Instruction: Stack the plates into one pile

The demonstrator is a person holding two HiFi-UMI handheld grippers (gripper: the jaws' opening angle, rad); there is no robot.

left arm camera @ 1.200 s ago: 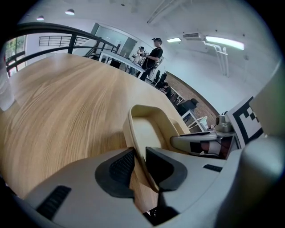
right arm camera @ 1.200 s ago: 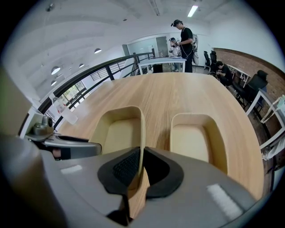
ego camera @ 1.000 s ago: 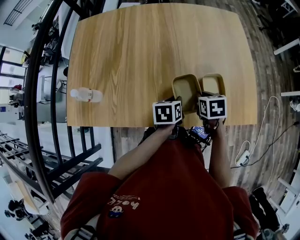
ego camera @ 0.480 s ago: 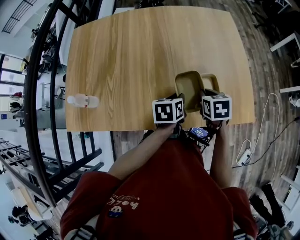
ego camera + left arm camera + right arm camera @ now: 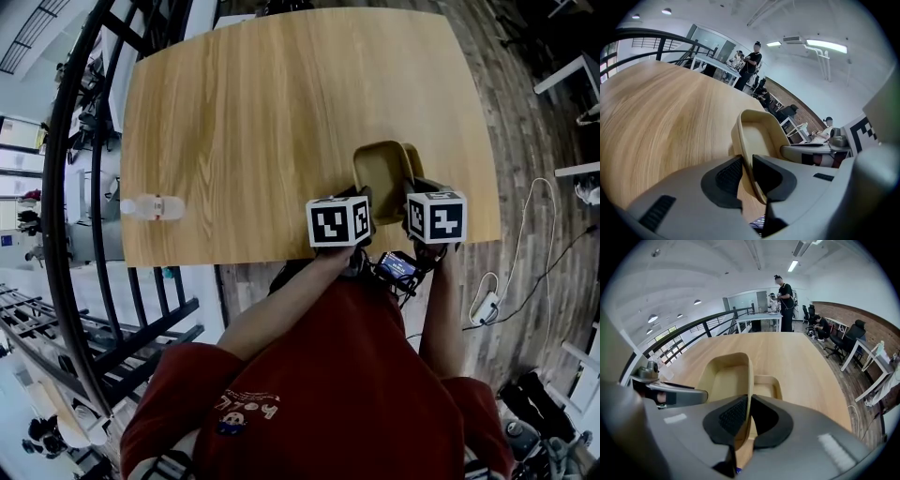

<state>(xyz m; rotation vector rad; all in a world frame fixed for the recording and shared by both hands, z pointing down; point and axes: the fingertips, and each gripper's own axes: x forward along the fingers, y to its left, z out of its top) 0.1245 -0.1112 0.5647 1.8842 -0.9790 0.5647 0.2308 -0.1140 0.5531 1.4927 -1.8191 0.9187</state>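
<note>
Head view: left gripper (image 5: 366, 201) and right gripper (image 5: 415, 193) pinch one plate (image 5: 382, 169) rim.

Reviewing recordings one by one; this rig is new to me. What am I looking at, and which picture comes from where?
No robot: a person holds a gripper in each hand. One picture comes from a head camera looking down at a wooden table. The other two come from cameras riding on the left gripper and right gripper. Both pairs of jaws pinch rims of one tan plate. A second plate lies on the table beyond it; a bottle lies far left.
</note>
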